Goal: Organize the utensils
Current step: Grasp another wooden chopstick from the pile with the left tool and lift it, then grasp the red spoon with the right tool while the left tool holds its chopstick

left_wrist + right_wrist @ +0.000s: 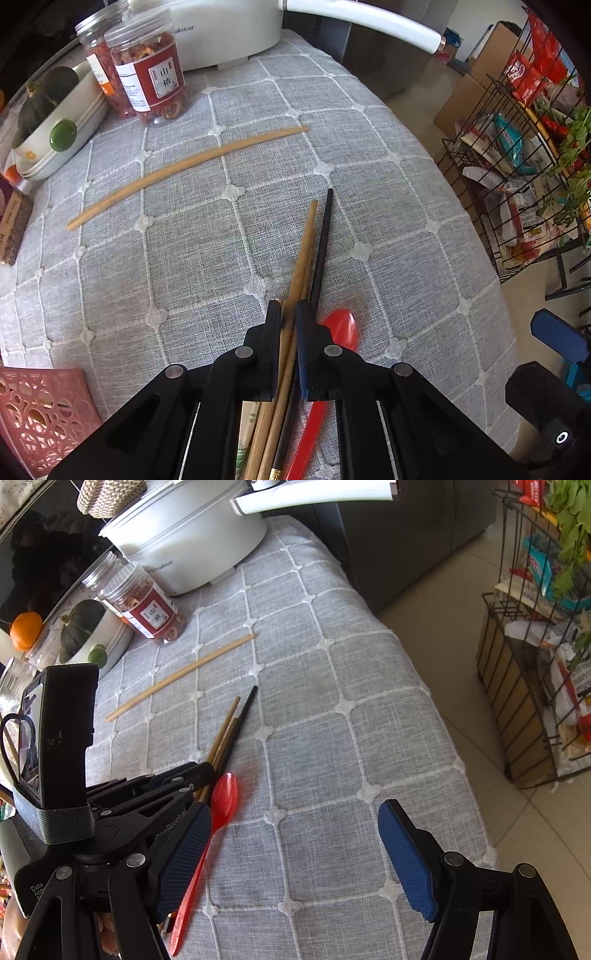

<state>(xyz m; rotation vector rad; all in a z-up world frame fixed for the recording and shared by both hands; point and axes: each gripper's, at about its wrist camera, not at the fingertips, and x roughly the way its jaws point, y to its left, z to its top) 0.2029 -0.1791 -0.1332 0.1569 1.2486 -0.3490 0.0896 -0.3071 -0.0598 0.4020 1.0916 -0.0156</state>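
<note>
Clamping the brown chopsticks [295, 295] on the grey tablecloth [184, 258], the left gripper [286, 317] should lift straight up so the black chopstick [322, 251] and red spoon [341, 328] beside them stay put; the right gripper [295, 853] hangs wide open, one pale chopstick [184, 170] lying apart

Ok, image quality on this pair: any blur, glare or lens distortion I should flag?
Left wrist view: sharp, even daylight, but fisheye bows the lone pale wooden chopstick and darkens the corners. Right wrist view: also sharp; glare washes out the white pot's long handle, and the grey checked tablecloth grid curves.
</note>
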